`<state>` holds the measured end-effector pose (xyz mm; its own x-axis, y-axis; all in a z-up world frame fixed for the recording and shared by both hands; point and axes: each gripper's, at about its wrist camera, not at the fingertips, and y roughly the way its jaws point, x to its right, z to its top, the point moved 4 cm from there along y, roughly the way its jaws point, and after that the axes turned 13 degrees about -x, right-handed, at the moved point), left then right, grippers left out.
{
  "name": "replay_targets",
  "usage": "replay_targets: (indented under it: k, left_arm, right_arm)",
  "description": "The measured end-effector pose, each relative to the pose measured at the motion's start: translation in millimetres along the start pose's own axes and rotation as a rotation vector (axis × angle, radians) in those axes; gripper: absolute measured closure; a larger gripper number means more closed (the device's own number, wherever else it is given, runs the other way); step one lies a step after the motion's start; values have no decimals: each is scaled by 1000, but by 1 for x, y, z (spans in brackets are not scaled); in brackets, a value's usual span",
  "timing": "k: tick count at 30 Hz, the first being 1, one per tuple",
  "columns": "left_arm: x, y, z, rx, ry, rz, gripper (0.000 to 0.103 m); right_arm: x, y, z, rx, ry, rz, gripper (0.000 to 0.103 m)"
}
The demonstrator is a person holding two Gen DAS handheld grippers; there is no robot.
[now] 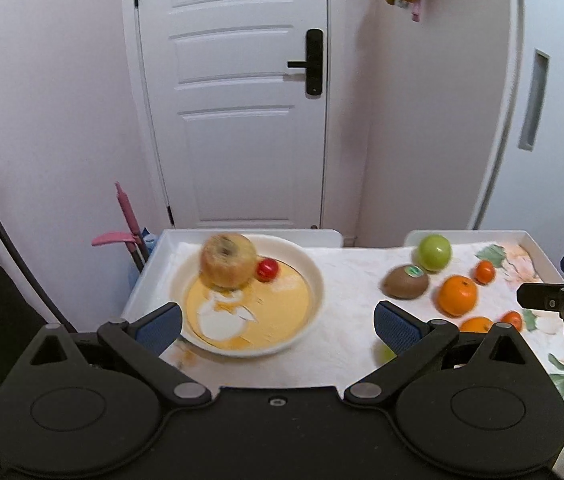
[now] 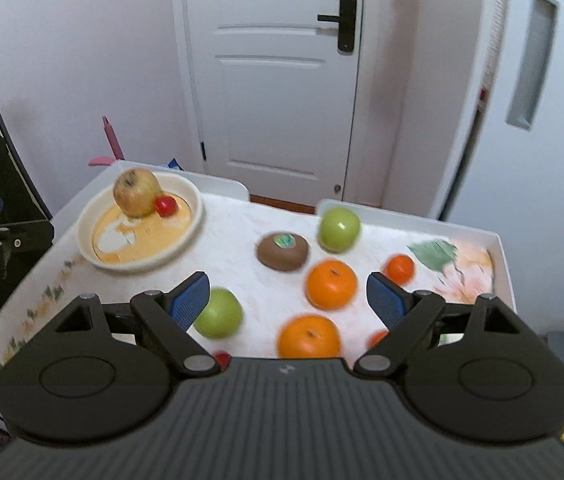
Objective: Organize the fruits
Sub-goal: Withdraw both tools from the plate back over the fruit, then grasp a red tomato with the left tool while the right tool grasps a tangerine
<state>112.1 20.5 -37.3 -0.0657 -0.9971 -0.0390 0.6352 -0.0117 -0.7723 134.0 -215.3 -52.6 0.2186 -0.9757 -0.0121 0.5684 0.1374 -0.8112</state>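
Both grippers, left point(image 1: 278, 322) and right point(image 2: 288, 298), were spread wide and held nothing. Nearest the right one lay a green apple point(image 2: 219, 313) and two oranges point(image 2: 309, 337); beyond sat a kiwi point(image 2: 283, 251). Farther left, the bowl point(image 2: 94, 254) held a yellow apple point(image 2: 136, 193) touching a tomato point(image 2: 165, 205)

The left gripper point(image 1: 278, 322) hovers level with its jaws spread wide, blue pads point(image 1: 160, 326) facing inward and nothing between them. The right gripper point(image 2: 288, 300) is likewise wide open and empty, pitched slightly downward. In the left wrist view, the right gripper's dark fingers point(image 1: 550, 300) jut in from the right edge.
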Motion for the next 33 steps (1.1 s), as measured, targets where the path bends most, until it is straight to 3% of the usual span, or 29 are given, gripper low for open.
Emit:
replay_targets:
  k: [12, 23, 33]
  left_arm:
    - [92, 25, -43, -40, -10, 8, 0]
    - [141, 80, -65, -75, -10, 24, 2]
    - [158, 118, -75, -120, -8, 26, 30]
  right_arm:
    - [72, 27, -46, -46, -32, 10, 3]
    - [105, 76, -61, -41, -19, 33, 6]
    - [104, 110, -63, -54, -41, 52, 17]
